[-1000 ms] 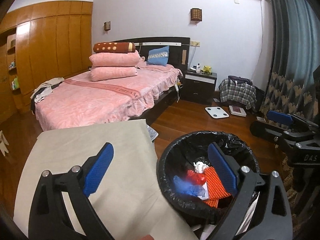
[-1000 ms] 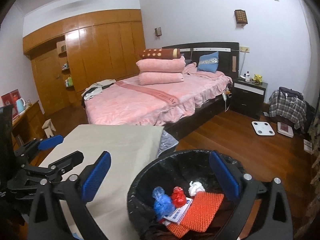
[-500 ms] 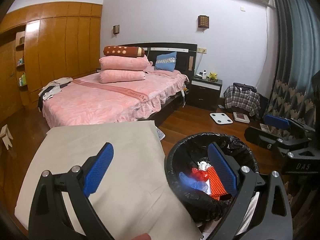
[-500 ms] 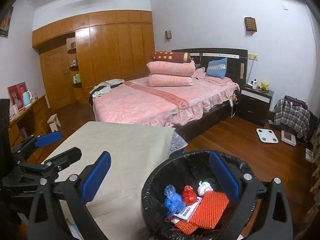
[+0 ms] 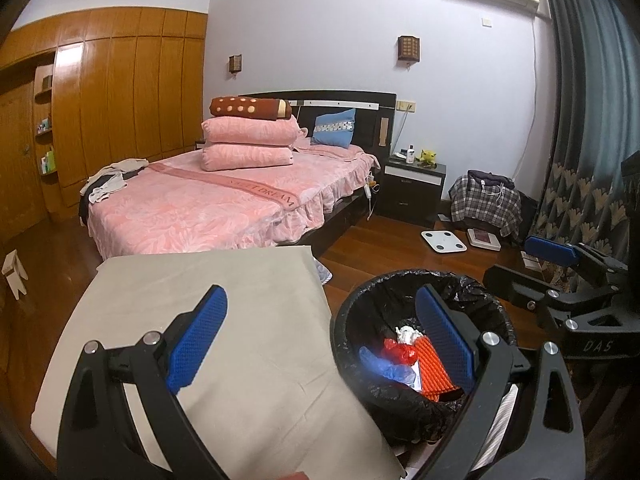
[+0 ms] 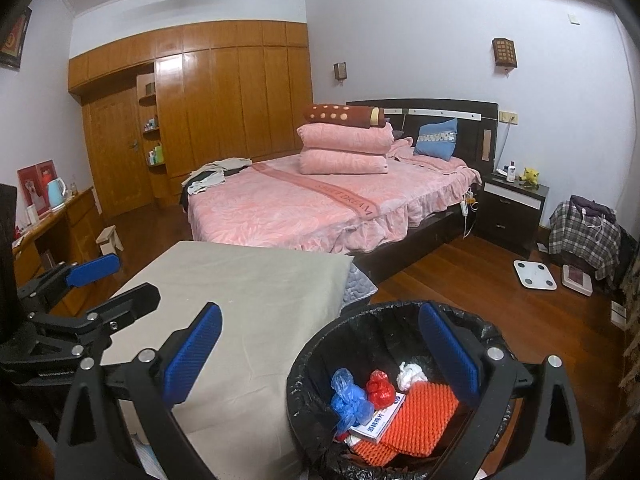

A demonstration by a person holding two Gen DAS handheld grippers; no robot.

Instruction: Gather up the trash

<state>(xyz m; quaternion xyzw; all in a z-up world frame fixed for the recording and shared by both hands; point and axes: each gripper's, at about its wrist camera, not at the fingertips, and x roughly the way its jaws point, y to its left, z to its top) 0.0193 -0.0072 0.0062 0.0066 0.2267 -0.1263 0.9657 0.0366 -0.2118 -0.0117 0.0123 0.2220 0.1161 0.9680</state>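
Note:
A black-lined trash bin [image 5: 352, 320] [image 6: 304, 364] stands on the floor beside a beige-covered table [image 5: 224, 300] [image 6: 248, 300]. In it lie a blue plastic bag [image 6: 346, 396], a red bag [image 6: 380, 386], a crumpled white tissue [image 6: 410, 374], an orange ridged mat [image 6: 420, 408] and a small white box [image 6: 380, 420]. My left gripper [image 5: 320, 336] is open and empty above the table edge and bin. My right gripper [image 6: 320, 344] is open and empty above the bin. Each gripper shows in the other's view: right [image 5: 560, 276], left [image 6: 80, 292].
A pink bed [image 6: 320, 208] with stacked pillows lies ahead. A dark nightstand [image 6: 512, 204], a white floor scale [image 6: 534, 274], a plaid-covered heap [image 6: 580, 236] and a curtain [image 5: 580, 120] are at right. A wooden wardrobe [image 6: 200, 120] and desk [image 6: 48, 232] are at left.
Both grippers have risen and tilted up, so the bin and table sit lower and farther in view. Both stay open and empty. The trash in the bin has not moved.

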